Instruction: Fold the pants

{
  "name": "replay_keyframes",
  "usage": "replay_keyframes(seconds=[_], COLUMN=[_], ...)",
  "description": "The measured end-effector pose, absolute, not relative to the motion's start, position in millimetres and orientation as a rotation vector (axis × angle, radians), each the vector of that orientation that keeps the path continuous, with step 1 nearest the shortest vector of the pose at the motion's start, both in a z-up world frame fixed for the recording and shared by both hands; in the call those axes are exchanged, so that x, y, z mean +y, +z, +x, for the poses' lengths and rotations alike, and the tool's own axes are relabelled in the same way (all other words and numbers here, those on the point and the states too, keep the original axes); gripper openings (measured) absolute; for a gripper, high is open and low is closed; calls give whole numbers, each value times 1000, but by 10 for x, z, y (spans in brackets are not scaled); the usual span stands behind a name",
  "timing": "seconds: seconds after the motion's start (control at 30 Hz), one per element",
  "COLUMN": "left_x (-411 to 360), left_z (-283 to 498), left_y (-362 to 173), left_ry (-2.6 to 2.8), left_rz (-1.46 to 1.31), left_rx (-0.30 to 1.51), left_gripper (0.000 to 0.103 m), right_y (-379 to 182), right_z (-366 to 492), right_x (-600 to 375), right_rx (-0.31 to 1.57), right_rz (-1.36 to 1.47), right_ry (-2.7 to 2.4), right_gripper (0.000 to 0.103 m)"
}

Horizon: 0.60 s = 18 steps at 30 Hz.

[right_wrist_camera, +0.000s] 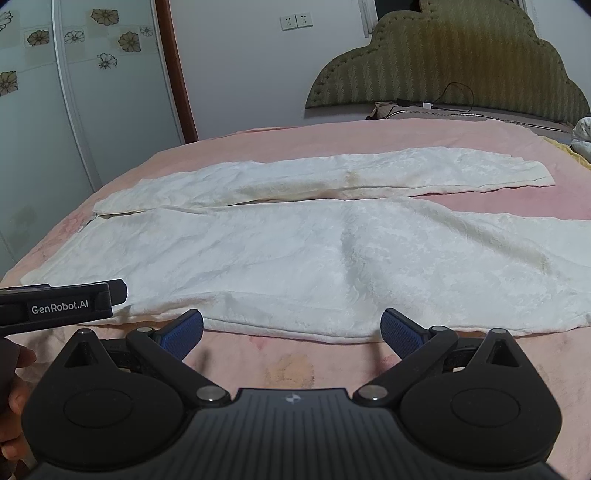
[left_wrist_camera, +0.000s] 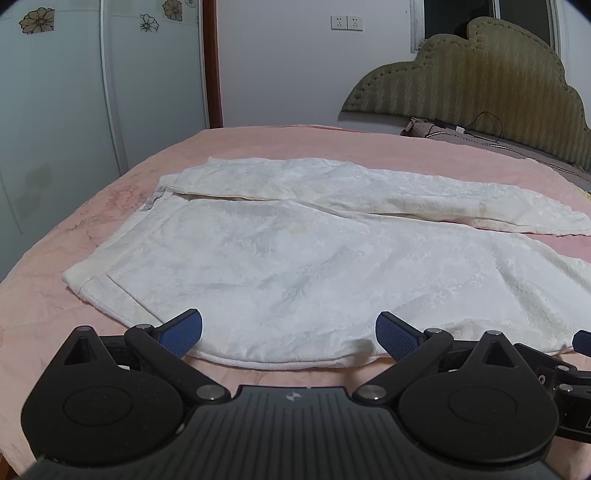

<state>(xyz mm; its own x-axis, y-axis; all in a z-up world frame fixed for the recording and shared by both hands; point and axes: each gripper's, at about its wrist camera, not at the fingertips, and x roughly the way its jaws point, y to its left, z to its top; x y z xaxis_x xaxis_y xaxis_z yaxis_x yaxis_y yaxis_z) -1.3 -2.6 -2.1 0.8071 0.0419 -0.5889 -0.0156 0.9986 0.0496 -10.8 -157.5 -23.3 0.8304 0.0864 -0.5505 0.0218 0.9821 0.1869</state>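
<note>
Your left gripper point(left_wrist_camera: 289, 334) is spread wide, its blue pads point(left_wrist_camera: 183, 332) hanging just over the near hem of the pants point(left_wrist_camera: 295, 258) and holding nothing. From the left wrist view you cannot tell whether the pads touch the cloth or hover just above it. Your right gripper point(right_wrist_camera: 291, 334) is spread wide too, empty, with its pads point(right_wrist_camera: 183, 332) over bare pink blanket point(right_wrist_camera: 291, 369) just short of that same near edge. In the right wrist view the side of the left gripper, marked GenRobot.AI, juts in at the left, with your left hand point(right_wrist_camera: 13, 391) wrapped on its handle below.

The white pants lie flat and unfolded on the pink blanket that covers the bed. The waistband is to your left, and the two legs run off to your right. The near leg is the broad one right ahead of both grippers; its cuff runs out of frame on the right. The far leg lies beyond it, touching it near the waist and drawing apart toward the cuffs, so a wedge of pink shows between them. Some yellowish stains mark the far leg.

Past the pants, the blanket runs on to a pillow point(right_wrist_camera: 406, 110) with a black cable point(right_wrist_camera: 458, 94) lying over it, at the foot of the olive padded headboard point(right_wrist_camera: 443, 59). To the far left stands a wardrobe point(right_wrist_camera: 92, 92) with flower decals, and two sockets point(right_wrist_camera: 296, 21) sit on the white wall.
</note>
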Motion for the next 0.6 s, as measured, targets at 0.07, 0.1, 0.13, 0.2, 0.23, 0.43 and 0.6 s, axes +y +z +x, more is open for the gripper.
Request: replay_keyframes(seconds=[0.07,0.1,0.13,0.2,0.23,0.43,0.6], left_x=[-16,-10,-42,-39,-36,-18,-61], left_z=[-4,0,-16,-13,-9,27,-42], left_y=[-20,-20,-29,-31,-32,-44,-54], left_ry=[30,29,34,34,33,29,33], left_rz=[43,43,42,43,44,50,57], left_rx=[631,630,630,631,631,633,630], left_gripper=[102,102,102,102,102,102,102], right_y=[-236,-239,-243,-250,-254,-277,-292], right_z=[-107,-107,-104,-99,-95,-78,-69], right_x=[-1571,-1570,-1569,-1565,-1563,-1553,-1564], right_rx=[593,595,597,603,606,620,625], right_rz=[188,187,187,185,182,159,156], right_ry=[34,33,32,29,27,1,-16], right_gripper=[103,103,103,103,103,103,103])
